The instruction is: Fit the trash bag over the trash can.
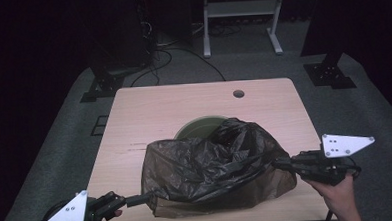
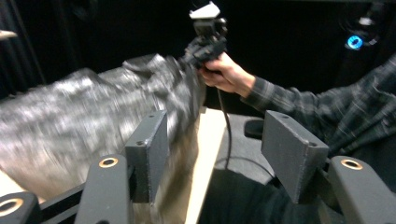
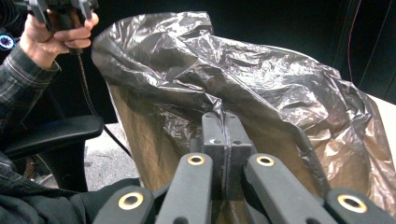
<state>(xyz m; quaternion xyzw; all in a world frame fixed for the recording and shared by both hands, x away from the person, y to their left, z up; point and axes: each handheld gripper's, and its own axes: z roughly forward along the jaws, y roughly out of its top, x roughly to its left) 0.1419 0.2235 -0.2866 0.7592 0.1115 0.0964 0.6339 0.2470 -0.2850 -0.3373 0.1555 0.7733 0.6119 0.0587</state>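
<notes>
while the right tool (image 3: pixel 226 140) pinches crinkly, glossy dark plastic bag (image 1: pixel 216 167), the left tool (image 2: pixel 215 154) gapes apart beside it.

The high view looks forward and down over the table (image 1: pixel 133 100) from its near edge; both gripper views sit close, sharing the black bag (image 1: pixel 211 165) (each facing the other).

**Around your work area**

You have a pale wooden table (image 1: pixel 134 118) with a round cable hole (image 1: pixel 239 94) near its far edge. A green bowl-like rim (image 1: pixel 197 126) sits at mid-table, partly hidden. Beyond the table, on the grey floor (image 1: pixel 60 146), you see a white frame's legs (image 1: pixel 240 18) and black cables (image 1: pixel 166 56). A black armrest (image 3: pixel 56 130) stands beside you.
</notes>
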